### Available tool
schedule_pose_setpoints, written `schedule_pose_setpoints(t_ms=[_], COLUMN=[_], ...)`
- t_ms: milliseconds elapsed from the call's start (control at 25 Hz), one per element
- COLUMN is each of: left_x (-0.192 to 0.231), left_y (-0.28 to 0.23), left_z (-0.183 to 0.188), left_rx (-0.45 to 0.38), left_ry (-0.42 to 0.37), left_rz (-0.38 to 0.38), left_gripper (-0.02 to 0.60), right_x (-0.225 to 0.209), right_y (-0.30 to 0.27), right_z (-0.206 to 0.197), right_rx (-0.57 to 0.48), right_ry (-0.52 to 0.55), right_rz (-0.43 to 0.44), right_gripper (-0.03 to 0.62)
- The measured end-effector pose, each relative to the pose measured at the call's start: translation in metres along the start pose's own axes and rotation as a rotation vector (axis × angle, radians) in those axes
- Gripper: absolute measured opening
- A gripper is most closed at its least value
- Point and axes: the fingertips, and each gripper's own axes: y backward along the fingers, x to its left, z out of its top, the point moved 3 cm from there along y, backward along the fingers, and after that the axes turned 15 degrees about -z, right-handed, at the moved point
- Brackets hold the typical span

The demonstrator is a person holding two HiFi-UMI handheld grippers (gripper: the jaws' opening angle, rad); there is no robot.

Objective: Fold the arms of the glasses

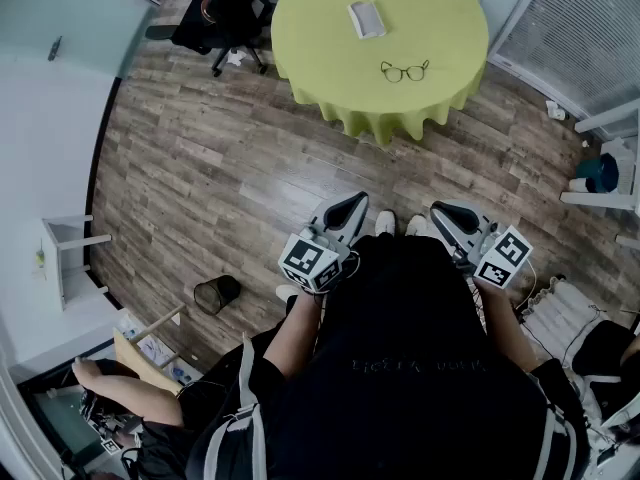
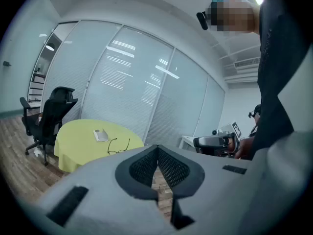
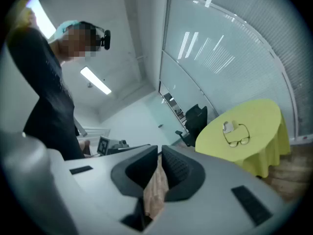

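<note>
Across the wooden floor, at the far end of the room, stands the round counter under its yellow-green cloth. We are well apart from it, so we judge the folding not yet begun: the step in hand is the approach. Both tools hang near our waist. The left gripper has its fingers pressed together on nothing. The right gripper shows only a thin slit between its fingers, with floor showing through, and is likewise empty. Next we must walk up, part the fingers, and steady the frame with one tool while the other swings an arm inward. A small white case, as it seems, lies farther back. The glasses lie on the counter's near right part, arms unfolded. Their hinges are too small for us to make out from here.
</note>
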Motion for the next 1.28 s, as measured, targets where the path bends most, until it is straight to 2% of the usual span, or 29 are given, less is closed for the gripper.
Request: schedule_pose_setpoints(t_ms=[200,360,440,640,880,1080,1280], left_x=[-0.016,-0.029,-0.034,-0.036,-0.023,0.004,0.045], left_y=[-0.015,-0.023,-0.024,-0.034,-0.047,-0.057,-0.07], left_z=[0.006,0.015,0.014,0.013,0.009,0.009,0.028], left_rx=[-0.005,-0.01,-0.003,-0.008,-0.001,-0.011,-0.018], left_ry=[-0.021,-0.088,-0.1,-0.09,-0.099,-0.073,-0.071], left_rz=[0.01,0.018,0.024,0.04,0.032,0.049,0.064], left_gripper=[0.018,0.018,0.018,0.018,0.018,0.018,0.018], right_x=[-0.006,-0.015,-0.017,-0.024,-0.043,-0.06,-0.078], right_y=[0.022,0.029,0.034,0.042,0.033,0.02,-0.005], right_z=[-0.001,0.007,0.01,0.021,0.024,0.026,0.039], right_rx=[0.001,-0.039,-0.059,-0.09,-0.062,-0.036,-0.001], right_ry=[0.237,0.323,0.322,0.233,0.233,0.236,0.225], right_rz=[-0.048,-0.044,-0.051,-0.038,-0.039,-0.052,-0.058], right_gripper=[0.041,0.041,0.041,0.041,0.041,0.041,0.041])
